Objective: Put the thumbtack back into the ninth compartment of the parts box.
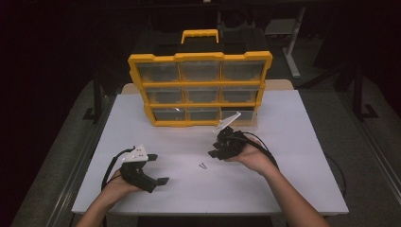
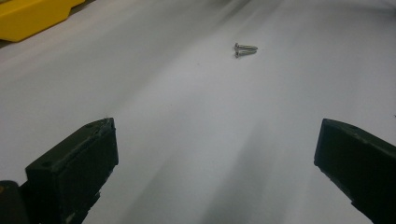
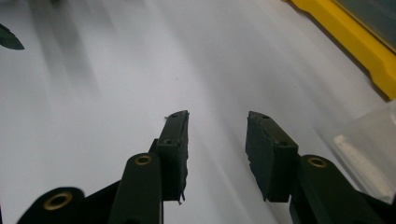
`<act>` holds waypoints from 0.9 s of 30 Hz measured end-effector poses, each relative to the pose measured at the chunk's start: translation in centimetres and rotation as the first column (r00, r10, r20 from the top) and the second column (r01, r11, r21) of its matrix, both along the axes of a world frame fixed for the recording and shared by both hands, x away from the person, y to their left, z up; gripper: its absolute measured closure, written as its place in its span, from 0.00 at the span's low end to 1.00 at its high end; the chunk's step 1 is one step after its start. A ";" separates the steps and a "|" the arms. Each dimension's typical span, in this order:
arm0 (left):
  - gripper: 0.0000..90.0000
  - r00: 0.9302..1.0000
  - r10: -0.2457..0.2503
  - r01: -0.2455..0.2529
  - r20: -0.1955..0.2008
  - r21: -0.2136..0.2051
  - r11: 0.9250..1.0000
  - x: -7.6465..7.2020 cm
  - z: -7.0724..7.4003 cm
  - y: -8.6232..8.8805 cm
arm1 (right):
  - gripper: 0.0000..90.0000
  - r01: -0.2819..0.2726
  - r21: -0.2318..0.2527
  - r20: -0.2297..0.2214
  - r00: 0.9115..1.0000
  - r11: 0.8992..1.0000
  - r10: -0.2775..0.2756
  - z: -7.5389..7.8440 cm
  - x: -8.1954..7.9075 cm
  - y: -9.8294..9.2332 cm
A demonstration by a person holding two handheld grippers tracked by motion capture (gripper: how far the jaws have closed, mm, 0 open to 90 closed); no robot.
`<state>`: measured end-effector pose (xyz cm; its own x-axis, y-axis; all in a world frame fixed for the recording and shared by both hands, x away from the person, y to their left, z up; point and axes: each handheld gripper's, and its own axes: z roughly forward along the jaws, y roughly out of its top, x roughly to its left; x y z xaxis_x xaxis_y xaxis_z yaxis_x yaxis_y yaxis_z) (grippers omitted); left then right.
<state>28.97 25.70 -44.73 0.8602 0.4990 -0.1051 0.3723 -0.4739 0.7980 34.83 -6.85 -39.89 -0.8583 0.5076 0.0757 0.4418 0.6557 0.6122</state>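
The right hand-held gripper (image 1: 218,152), jaws partly apart and empty, hovers just beside two small screws (image 1: 203,166) lying together on the white counter (image 1: 293,142); the left hand-held gripper (image 1: 158,182) rests wide open. Light, hard and slippery, the screws likely want pinching across their shanks.

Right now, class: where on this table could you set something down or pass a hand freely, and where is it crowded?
Free: the white table right of the right gripper, and the strip left of the yellow organizer. Crowded: the middle, where two screws lie between the right gripper and the left gripper.
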 end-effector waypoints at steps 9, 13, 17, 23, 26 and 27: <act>0.00 1.000 0.001 -0.001 -0.001 0.001 1.000 0.0 -0.1 0.0 | 0.64 -0.013 -0.002 -0.015 1.000 1.000 0.013 -1.0 -0.1 0.9; 0.00 1.000 0.001 -0.001 -0.001 0.002 1.000 0.0 -0.1 0.0 | 0.64 -0.019 -0.004 -0.015 1.000 1.000 0.018 -1.2 -0.1 1.3; 0.00 1.000 0.002 -0.002 -0.003 0.003 1.000 0.0 -0.1 0.0 | 0.65 -0.027 -0.011 -0.021 0.999 1.000 0.027 -1.6 -0.2 1.6; 0.00 1.000 0.000 0.000 -0.005 0.003 1.000 0.0 -0.2 0.0 | 0.68 -0.043 -0.023 -0.034 0.999 0.999 0.042 -2.3 -0.4 2.3; 0.00 1.000 0.000 0.000 -0.007 0.003 1.000 0.0 -0.2 0.0 | 0.71 -0.047 -0.027 -0.039 0.998 0.999 0.046 -2.6 -0.4 2.6; 0.00 1.000 0.001 -0.001 -0.008 0.002 1.000 0.0 -0.2 0.0 | 0.72 -0.048 -0.029 -0.041 0.998 0.998 0.047 -2.7 -0.4 2.7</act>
<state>28.95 25.67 -44.90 0.8591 0.4997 -0.1106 0.3786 -0.4751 0.7943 34.44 -4.18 -42.63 -0.8778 0.4692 0.0966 0.4341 0.6940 0.5743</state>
